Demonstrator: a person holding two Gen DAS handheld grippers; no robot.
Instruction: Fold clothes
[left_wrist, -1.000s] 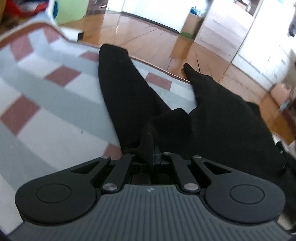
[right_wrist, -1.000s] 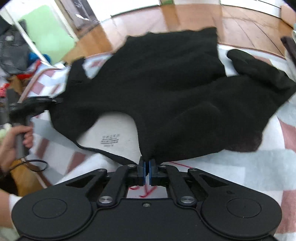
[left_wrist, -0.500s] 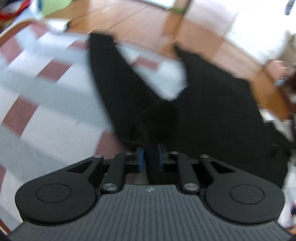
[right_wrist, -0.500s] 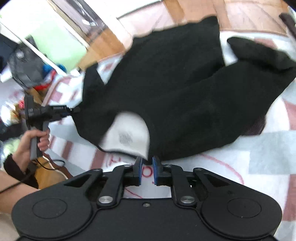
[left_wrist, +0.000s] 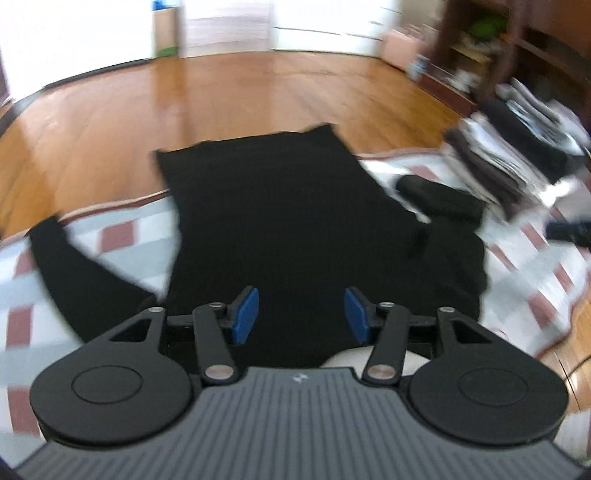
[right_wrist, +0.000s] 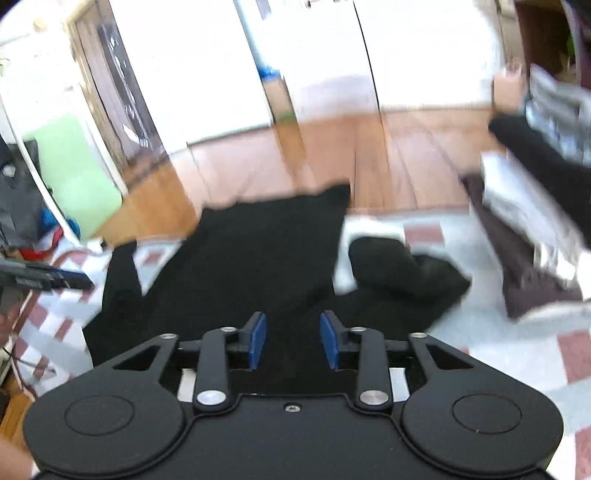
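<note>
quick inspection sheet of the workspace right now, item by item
surface: checked red, grey and white blanket on a wooden floor
job's things: black garment spread flat, one sleeve out to the side, other sleeve bunched
clutter: stack of folded clothes at the blanket's edge
grippers: left gripper and right gripper open, jaws just been opening, nothing pinched
cables: thin cord at the right view's left edge
surroundings: white doors, green panel

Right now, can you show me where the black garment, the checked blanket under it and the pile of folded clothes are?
black garment (left_wrist: 280, 221), left wrist view, middle of its body.
checked blanket (left_wrist: 122, 236), left wrist view, bare red-and-white patch.
pile of folded clothes (left_wrist: 509, 162), left wrist view, side of the stack.
</note>
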